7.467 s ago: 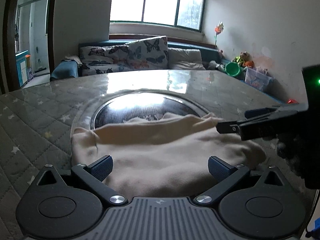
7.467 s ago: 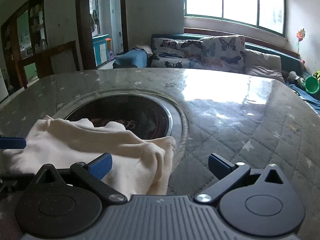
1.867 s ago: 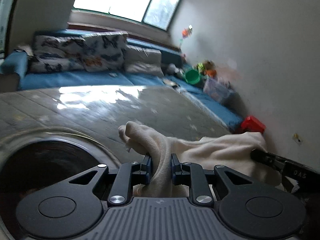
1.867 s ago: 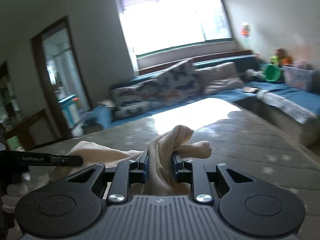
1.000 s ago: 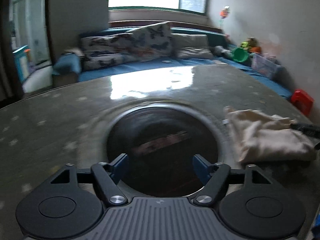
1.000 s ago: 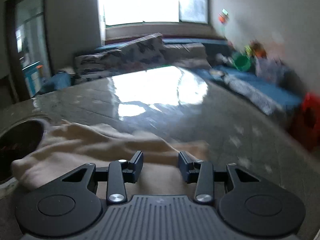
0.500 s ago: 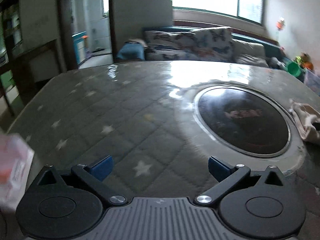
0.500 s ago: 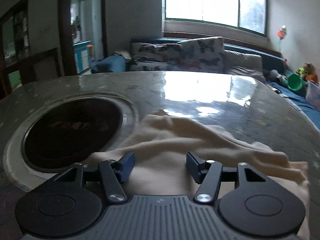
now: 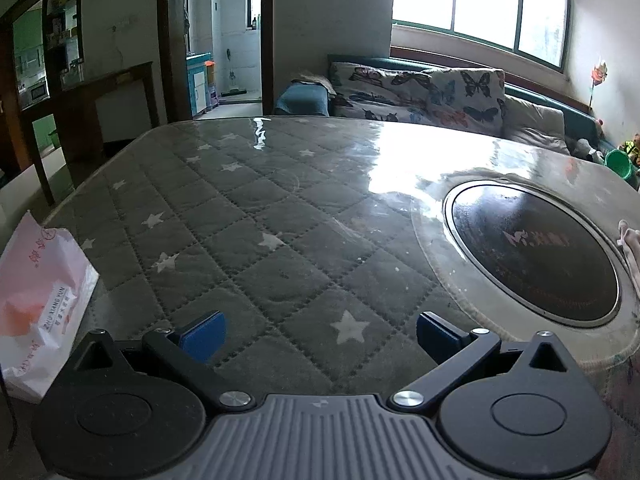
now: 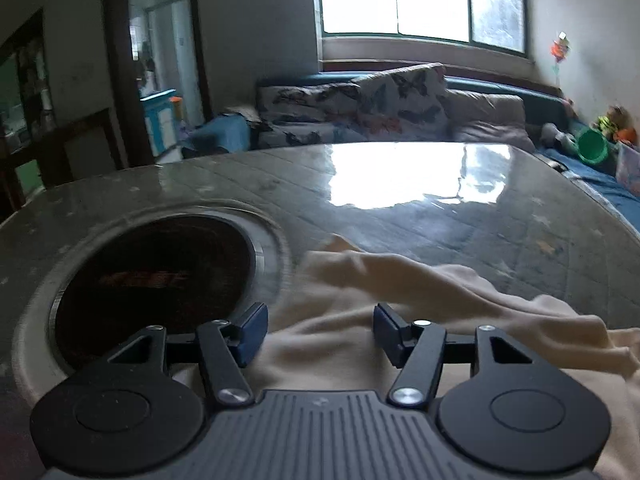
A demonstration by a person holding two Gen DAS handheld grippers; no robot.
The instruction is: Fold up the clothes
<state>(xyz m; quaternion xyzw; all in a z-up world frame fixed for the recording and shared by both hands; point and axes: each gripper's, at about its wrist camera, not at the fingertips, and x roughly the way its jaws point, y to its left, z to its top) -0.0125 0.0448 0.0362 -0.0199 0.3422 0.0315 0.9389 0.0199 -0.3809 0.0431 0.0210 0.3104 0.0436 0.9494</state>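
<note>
The cream garment (image 10: 420, 320) — soft, light and, as far as the blurred view shows, loosely bunched — lies under and ahead of the right gripper (image 10: 320, 326), whose half-spread jaws have just been opening and pinch nothing, and far right of the wide-open, empty left gripper (image 9: 318, 334) — best pinched at a hem or corner.

Bright window (image 9: 480, 4) behind a butterfly-cushioned sofa (image 9: 420, 92); open doorway (image 9: 224, 36) at left.

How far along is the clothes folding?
Done: the cream fabric garment lies bunched on the quilted grey table, released. In hand: nothing; the left gripper is open over bare table, and the right gripper's jaws have just been opening. Left: neatness unclear.
</note>
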